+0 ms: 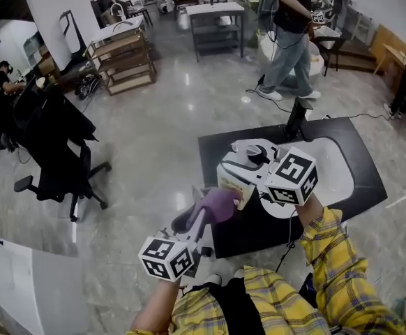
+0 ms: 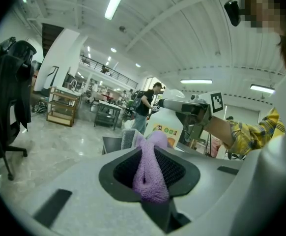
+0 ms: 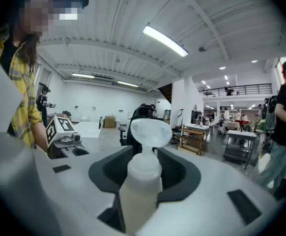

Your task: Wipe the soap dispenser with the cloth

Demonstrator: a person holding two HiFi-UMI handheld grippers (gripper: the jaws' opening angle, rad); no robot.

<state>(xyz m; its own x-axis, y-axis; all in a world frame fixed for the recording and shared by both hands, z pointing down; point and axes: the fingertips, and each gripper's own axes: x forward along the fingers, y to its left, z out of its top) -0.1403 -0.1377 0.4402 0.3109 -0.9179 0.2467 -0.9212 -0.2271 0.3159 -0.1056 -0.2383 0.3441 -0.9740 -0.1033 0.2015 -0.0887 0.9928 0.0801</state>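
Black table (image 1: 360,187) underneath. The soap dispenser (image 3: 142,181) is held over its near edge, clamped in the right gripper (image 3: 144,167), whose jaws are part-spread round the bottle and point near level. The purple cloth (image 2: 152,173) is pinched tight in the left gripper (image 2: 150,168), right beside the bottle, contact unclear. Wiping looks barely begun.

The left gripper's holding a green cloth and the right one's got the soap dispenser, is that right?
Not quite: the cloth in the left gripper is purple, not green, as the left gripper view shows. The right gripper does hold the soap dispenser.
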